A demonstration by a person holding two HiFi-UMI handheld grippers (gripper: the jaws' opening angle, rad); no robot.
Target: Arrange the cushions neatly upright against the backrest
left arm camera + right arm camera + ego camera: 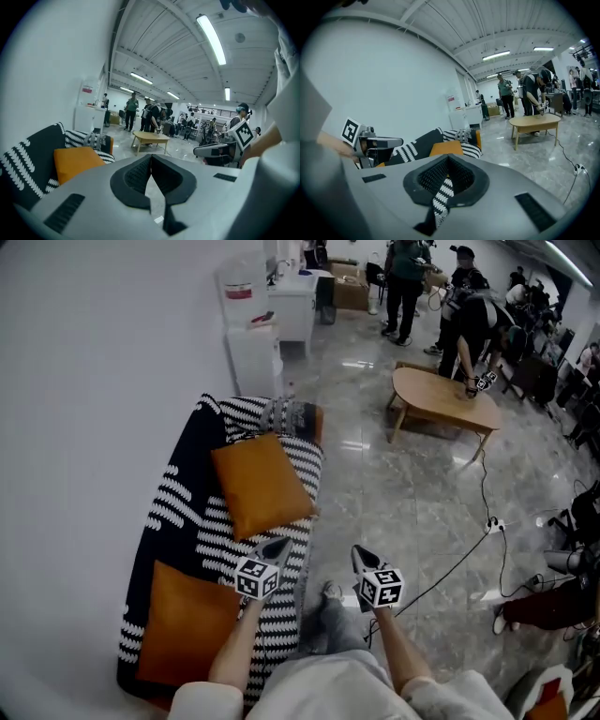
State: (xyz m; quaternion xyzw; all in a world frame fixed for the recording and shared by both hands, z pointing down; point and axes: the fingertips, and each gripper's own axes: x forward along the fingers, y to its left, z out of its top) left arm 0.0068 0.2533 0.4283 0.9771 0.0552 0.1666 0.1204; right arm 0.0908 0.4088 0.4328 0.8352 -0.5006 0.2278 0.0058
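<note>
There are two orange cushions, the far cushion and the near cushion, plus one grey patterned cushion, all on one sofa. Two grippers show: the left gripper and the right gripper. One wooden table and two white cabinets stand beyond. The people in the background are too crowded to count.
</note>
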